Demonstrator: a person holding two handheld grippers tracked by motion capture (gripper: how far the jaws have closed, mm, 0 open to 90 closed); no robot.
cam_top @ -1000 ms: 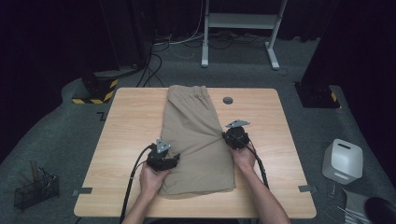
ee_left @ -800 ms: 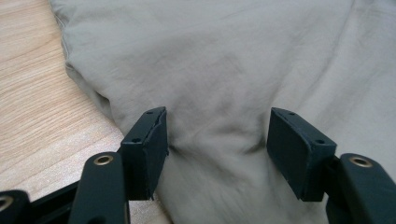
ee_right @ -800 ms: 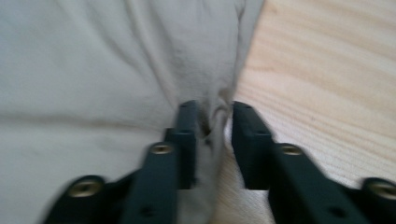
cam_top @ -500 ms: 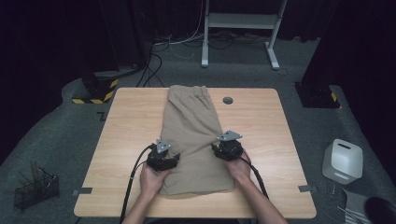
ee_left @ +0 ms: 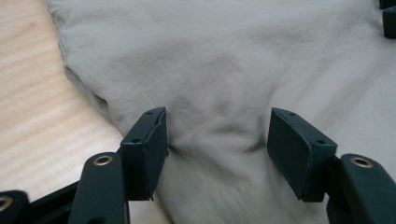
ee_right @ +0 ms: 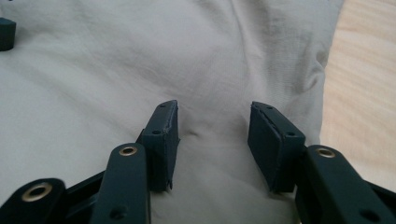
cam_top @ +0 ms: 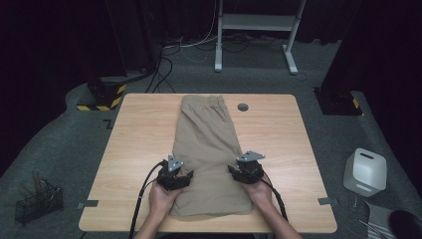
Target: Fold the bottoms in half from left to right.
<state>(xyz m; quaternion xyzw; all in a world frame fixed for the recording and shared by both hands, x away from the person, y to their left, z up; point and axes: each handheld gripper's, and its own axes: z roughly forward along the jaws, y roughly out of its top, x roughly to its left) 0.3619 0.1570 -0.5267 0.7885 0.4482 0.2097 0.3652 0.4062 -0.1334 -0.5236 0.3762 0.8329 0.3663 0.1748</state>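
Folded khaki shorts (cam_top: 206,144) lie lengthwise on the wooden table (cam_top: 139,129), waistband at the far end. My left gripper (cam_top: 184,174) rests on the cloth near its left edge. Its jaws are open, and in the left gripper view (ee_left: 217,121) a low ridge of fabric (ee_left: 219,140) lies between them, unpinched. My right gripper (cam_top: 236,170) sits on the cloth by the right edge. Its jaws have just been opening and stand apart (ee_right: 215,112), with a small wrinkle of cloth (ee_right: 210,135) between them that the pads do not press.
A round grommet (cam_top: 242,106) sits in the tabletop to the right of the waistband. On the floor are a white device (cam_top: 365,172) at right, a wire basket (cam_top: 37,201) at left, and a white desk frame (cam_top: 259,22) with cables behind.
My right gripper has come back along the right side of the shorts toward the near edge of the table. The left gripper has stayed put.
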